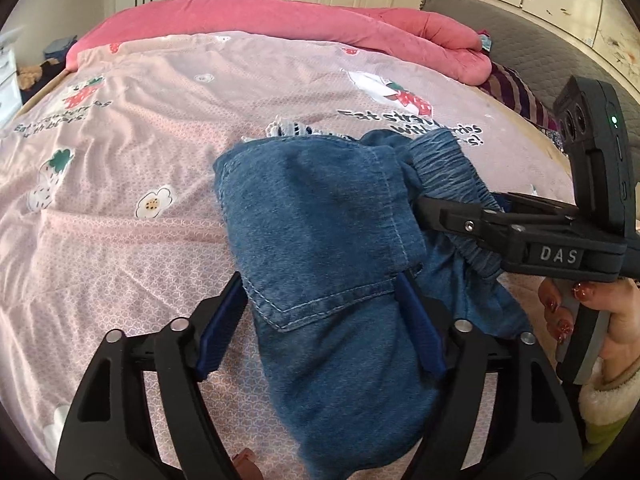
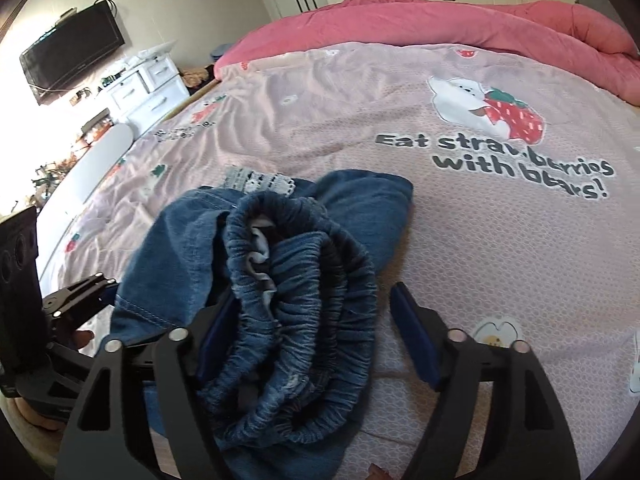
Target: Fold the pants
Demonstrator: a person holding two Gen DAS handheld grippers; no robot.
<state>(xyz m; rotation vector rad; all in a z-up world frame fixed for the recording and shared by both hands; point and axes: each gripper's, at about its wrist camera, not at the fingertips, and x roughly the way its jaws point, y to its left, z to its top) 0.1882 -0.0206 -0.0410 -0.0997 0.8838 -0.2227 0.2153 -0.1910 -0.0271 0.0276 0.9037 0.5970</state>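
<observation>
Small blue denim pants (image 1: 320, 216) lie bunched and folded over on the pink bedsheet (image 1: 120, 208). My left gripper (image 1: 320, 320) is open, its blue pads on either side of the pants' lower fold with the pocket seam. My right gripper (image 2: 312, 332) is open around the gathered elastic waistband (image 2: 296, 320). In the left wrist view the right gripper (image 1: 436, 208) reaches in from the right onto the waistband (image 1: 444, 168). A white lace trim (image 2: 260, 180) peeks out behind the pants.
A rolled pink quilt (image 1: 280, 20) lies along the far side of the bed. A striped cloth (image 1: 516, 92) and grey headboard (image 1: 540, 40) are at right. In the right wrist view a white dresser (image 2: 140, 84) and wall TV (image 2: 72, 52) stand left of the bed.
</observation>
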